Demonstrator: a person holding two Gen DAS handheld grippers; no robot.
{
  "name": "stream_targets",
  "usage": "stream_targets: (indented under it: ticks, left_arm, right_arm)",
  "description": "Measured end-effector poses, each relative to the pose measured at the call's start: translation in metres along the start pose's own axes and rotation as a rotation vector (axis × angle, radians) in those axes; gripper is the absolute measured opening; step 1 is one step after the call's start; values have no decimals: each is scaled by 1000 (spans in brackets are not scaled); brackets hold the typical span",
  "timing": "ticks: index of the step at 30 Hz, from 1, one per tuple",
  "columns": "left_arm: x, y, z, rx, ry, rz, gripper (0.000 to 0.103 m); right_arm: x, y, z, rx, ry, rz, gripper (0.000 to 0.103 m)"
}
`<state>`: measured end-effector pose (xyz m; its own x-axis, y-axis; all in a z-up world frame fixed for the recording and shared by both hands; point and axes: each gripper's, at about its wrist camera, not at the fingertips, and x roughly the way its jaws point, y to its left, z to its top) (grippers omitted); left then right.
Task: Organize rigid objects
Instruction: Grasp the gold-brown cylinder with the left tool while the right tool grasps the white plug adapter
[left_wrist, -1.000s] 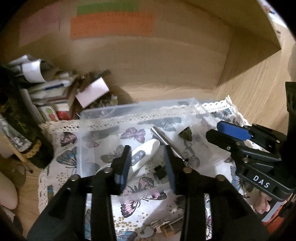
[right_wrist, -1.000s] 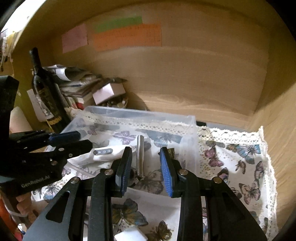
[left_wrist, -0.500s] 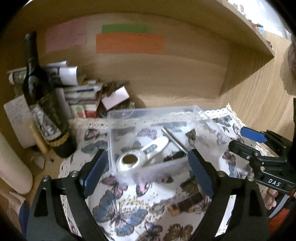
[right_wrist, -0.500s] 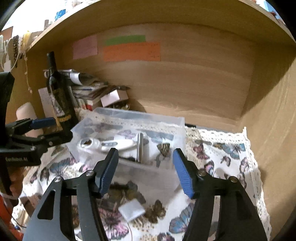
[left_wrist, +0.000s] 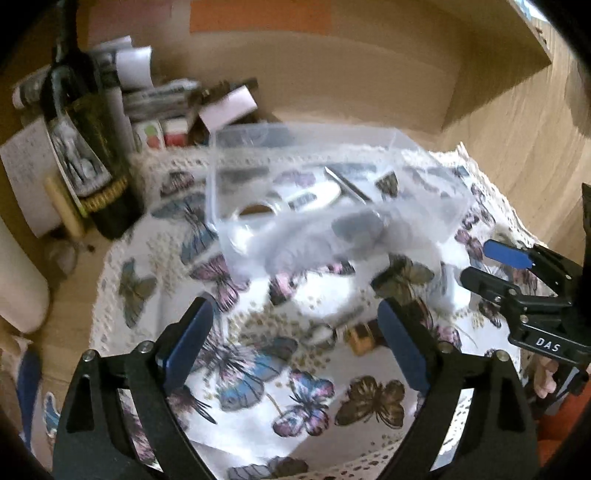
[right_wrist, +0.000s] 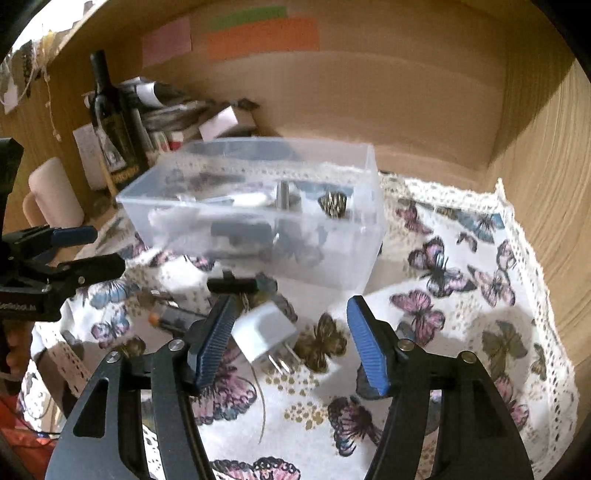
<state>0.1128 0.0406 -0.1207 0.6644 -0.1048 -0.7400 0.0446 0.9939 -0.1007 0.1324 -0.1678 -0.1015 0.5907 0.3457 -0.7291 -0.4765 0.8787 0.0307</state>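
Note:
A clear plastic box (left_wrist: 424, 218) (right_wrist: 354, 258) stands on the butterfly cloth and holds a white handheld device (left_wrist: 306, 197), a metal rod (left_wrist: 347, 182) (right_wrist: 282, 194) and small dark parts. My left gripper (left_wrist: 291, 347) is open and empty, pulled back in front of the box. My right gripper (right_wrist: 291, 339) is open and empty above a white plug adapter (right_wrist: 264, 330) on the cloth. A black clip (right_wrist: 231, 284), a brass padlock (left_wrist: 364, 334) and a dark lighter-like piece (right_wrist: 173, 315) lie loose in front of the box.
A dark wine bottle (left_wrist: 88, 147) (right_wrist: 110, 122) and a pile of books and papers (left_wrist: 159, 99) stand at the back left. Wooden shelf walls close in the back and right side (right_wrist: 535, 155). The lace-edged cloth (right_wrist: 480, 295) stretches right of the box.
Both grippers have opened wide and drawn back from inside the box to the cloth in front of it. The white device and rod stay in the box.

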Motion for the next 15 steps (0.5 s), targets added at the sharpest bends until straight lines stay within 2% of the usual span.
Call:
stream_targets:
  ticks: [6,10,11,14,15]
  left_arm:
    - [13,-14,-4,3,54,-53,92]
    - [15,-27,-5,24,63,-59,91]
    - [15,-29,-5,31,65,-60,91]
    - [15,-36,-7,50,63,-61,91]
    - [15,-38,-7,57,62,-59,91]
  right_arm:
    - [12,-1,-5,8,33,25,60]
    - [18,2,-5,-9,49,55,59]
    - [20,3,-5,-15,53,54,57]
    - [25,5,-7,-25,73,78,40]
    - [26,5,-7,-26,78,86,40]
